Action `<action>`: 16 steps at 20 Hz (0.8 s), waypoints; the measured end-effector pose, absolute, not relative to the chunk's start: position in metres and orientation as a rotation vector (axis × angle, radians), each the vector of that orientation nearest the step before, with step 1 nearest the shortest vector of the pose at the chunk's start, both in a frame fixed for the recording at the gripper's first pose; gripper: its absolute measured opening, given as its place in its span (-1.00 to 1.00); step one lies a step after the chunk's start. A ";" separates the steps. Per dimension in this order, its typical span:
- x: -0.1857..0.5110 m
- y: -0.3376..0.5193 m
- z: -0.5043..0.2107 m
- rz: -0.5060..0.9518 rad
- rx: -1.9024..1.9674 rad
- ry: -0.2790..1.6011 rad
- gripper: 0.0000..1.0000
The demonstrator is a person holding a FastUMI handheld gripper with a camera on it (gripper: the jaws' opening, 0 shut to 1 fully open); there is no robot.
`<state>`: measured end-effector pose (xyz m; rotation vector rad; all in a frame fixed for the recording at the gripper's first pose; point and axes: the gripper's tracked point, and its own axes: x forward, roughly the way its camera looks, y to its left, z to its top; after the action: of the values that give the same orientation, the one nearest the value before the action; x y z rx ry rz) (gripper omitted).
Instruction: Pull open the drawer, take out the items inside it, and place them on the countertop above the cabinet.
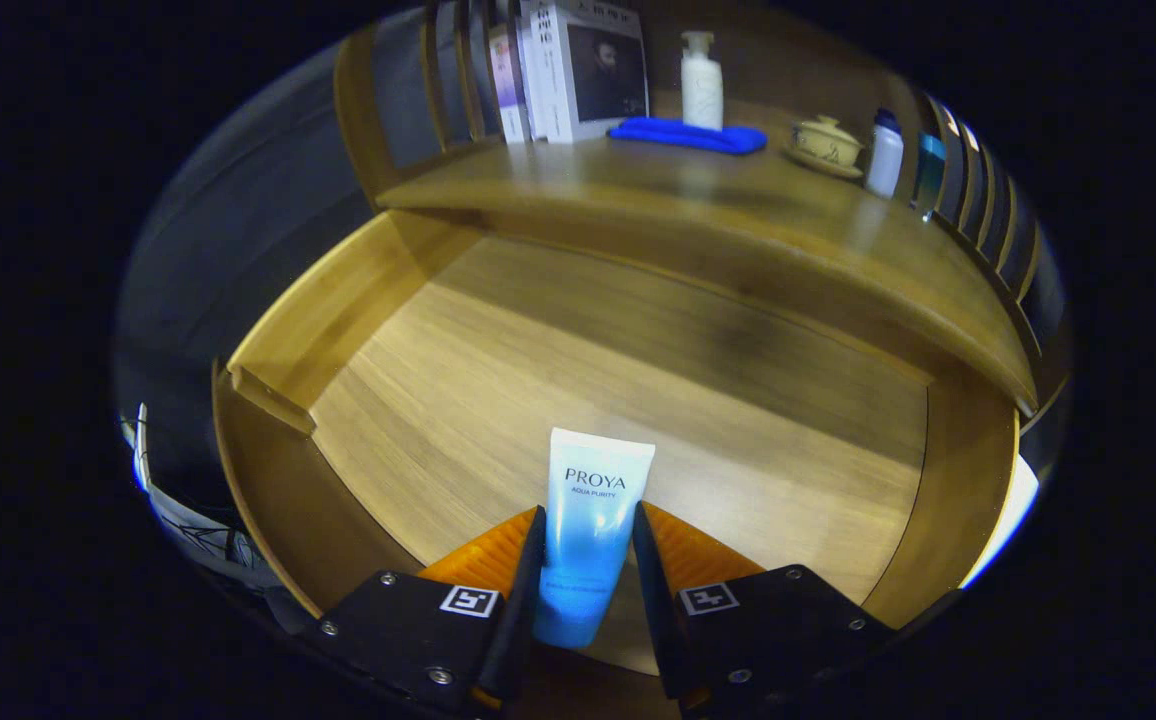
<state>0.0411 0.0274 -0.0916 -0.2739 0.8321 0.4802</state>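
Note:
The wooden drawer [338,300] stands pulled open below me, its floor bare apart from what I hold. A white-and-blue cosmetic tube [593,510] sits between my two fingers, its flat crimped end pointing ahead over the drawer floor. My gripper [588,530] is shut on the tube, a finger pressing each side. Beyond the drawer runs the cabinet's wooden countertop [638,195].
On the countertop stand several books [578,70], a white pump bottle [701,80] on a folded blue cloth [688,135], a lidded tea cup on a saucer [826,143] and two bottles [903,160]. Wooden slats rise at both ends of the countertop.

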 end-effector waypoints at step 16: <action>0.060 0.051 0.000 0.511 -0.222 0.482 0.02</action>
<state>0.0596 0.0511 0.0001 -0.2221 0.4818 0.5107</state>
